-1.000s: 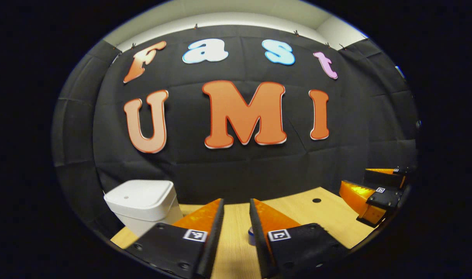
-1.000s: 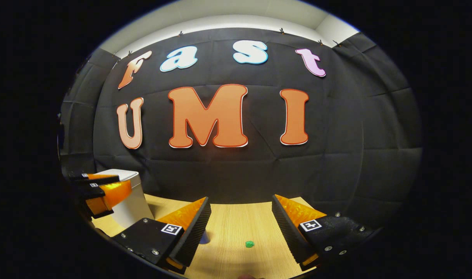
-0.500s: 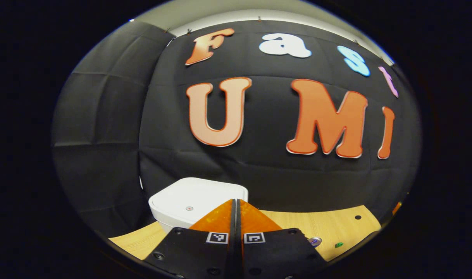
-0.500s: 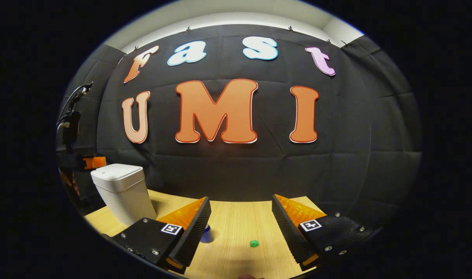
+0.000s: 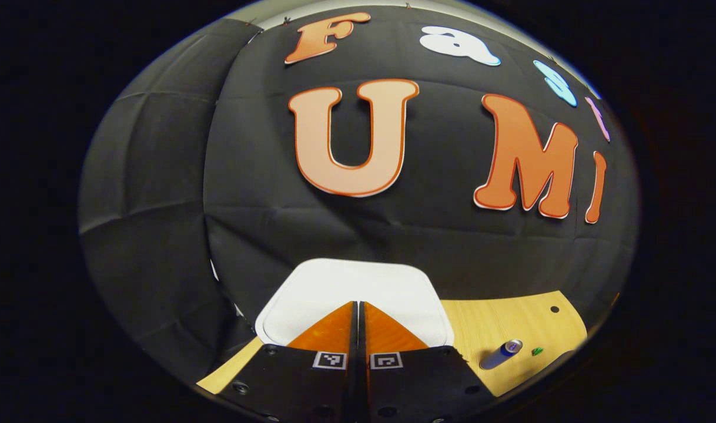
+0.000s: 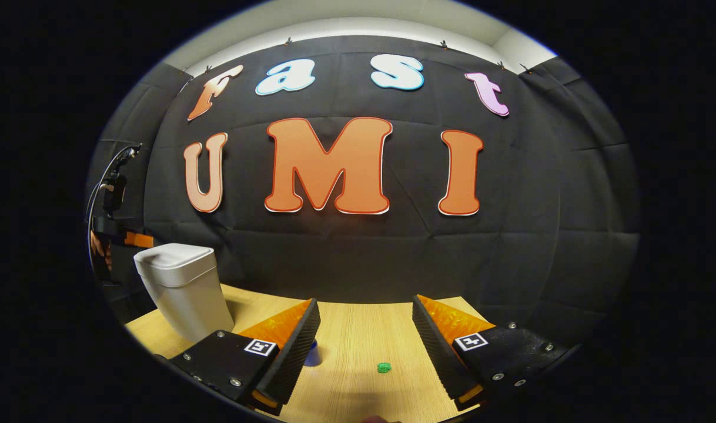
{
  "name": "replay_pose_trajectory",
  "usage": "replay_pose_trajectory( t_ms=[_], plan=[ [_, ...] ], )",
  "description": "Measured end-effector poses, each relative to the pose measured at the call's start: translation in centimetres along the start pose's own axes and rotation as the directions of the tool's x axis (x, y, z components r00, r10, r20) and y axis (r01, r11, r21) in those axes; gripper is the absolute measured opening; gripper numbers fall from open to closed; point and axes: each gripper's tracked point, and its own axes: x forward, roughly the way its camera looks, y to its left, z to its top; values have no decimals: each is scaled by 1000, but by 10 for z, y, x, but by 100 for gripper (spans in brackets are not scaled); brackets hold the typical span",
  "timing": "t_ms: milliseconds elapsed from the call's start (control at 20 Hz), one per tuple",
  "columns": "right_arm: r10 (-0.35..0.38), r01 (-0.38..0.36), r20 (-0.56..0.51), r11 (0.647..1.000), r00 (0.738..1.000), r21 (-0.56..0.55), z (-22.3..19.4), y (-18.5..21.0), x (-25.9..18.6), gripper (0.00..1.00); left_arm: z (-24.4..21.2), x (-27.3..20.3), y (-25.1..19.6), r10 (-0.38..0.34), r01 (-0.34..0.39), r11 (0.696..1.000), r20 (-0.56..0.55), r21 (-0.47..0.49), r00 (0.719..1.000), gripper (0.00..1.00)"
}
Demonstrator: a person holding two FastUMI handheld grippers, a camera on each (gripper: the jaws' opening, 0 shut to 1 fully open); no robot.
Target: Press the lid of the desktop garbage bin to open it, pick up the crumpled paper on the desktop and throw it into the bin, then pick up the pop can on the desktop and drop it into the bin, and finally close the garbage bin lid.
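Note:
The white bin (image 5: 358,285) stands with its lid down. In the left gripper view my left gripper (image 5: 358,305) is shut with nothing between its fingers, its tips over the near part of the lid; contact cannot be told. A blue pop can (image 5: 502,354) lies on its side on the wooden table (image 5: 511,320), with a small green wad (image 5: 537,351) beside it. The right gripper view has the bin (image 6: 181,288) at the left, with the left gripper (image 6: 136,239) at lid height behind it. My right gripper (image 6: 365,302) is open over the table. The can (image 6: 313,352) is half hidden by one finger, and the green wad (image 6: 384,368) lies between the fingers.
The black cloth wall stands close behind the bin and the table. A small round hole (image 5: 554,309) sits in the tabletop near its far right corner. A hand (image 6: 96,247) holds the left gripper at the far left of the right gripper view.
My left gripper has shut and swung left from over the can toward the bin, and its tips now sit over the lid. The right gripper has barely moved and stays open.

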Motion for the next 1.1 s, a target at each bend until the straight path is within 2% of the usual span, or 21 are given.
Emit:
replay_pose_trajectory(
  t_ms=[100, 150, 200, 350, 450, 550, 650, 700, 800, 900, 950, 1000, 1100],
  plan=[
    [-4, 4, -3, 1000, 1000, -3, -1, 0, 0, 94, -14, 2, 4, 13, -15, 999, -44, -52, 999, 0],
    [-6, 6, -2, 1000, 1000, -8, -1, 0, -1, 94, -10, 5, 1, -4, 3, 998, -14, -68, 1000, 2],
    [-8, 8, -1, 1000, 1000, -13, -1, 0, -1, 94, -15, 8, -5, -20, 17, 997, -36, -71, 999, 2],
    [-5, 5, -14, 1000, 1000, -11, -6, 2, -2, 94, -32, -1, -6, 4, -6, 1000, -100, -20, 995, 1],
    [-3, 3, -11, 1000, 1000, -16, -4, 1, -3, 94, -21, 2, -5, 1, -5, 999, -72, -51, 997, 1],
    [-12, 12, 0, 1000, 1000, -18, -2, -1, -4, 94, -13, -4, -6, -6, 4, 999, -34, -53, 999, 1],
    [-16, 16, -3, 1000, 1000, -7, -2, -2, -5, 94, 5, -20, 0, 32, -31, 999, 34, -34, 999, 0],
    [-21, 21, -5, 1000, 1000, -3, -3, -4, -5, 94, 26, -28, -3, 28, -26, 999, 109, -25, 994, 1],
    [-18, 18, -15, 1000, 1000, 7, -6, -5, -7, 94, 67, -46, -14, 40, -42, 999, 256, 5, 966, 2],
    [-15, 15, -23, 1000, 1000, 5, -9, -5, -8, 94, 72, -65, -21, 52, -70, 996, 290, 53, 956, 10],
    [-12, 12, -25, 1000, 1000, 6, -10, -5, -8, 94, 67, -73, -29, 53, -75, 995, 288, 66, 956, 19],
    [-9, 9, -25, 1000, 1000, 6, -11, -3, -8, 94, 64, -77, -37, 36, -56, 996, 280, 63, 959, 30],
    [-5, 5, -27, 1000, 1000, -4, -15, -4, -6, 94, 63, -93, -61, -13, 2, 999, 288, 39, 958, 46]
  ],
)
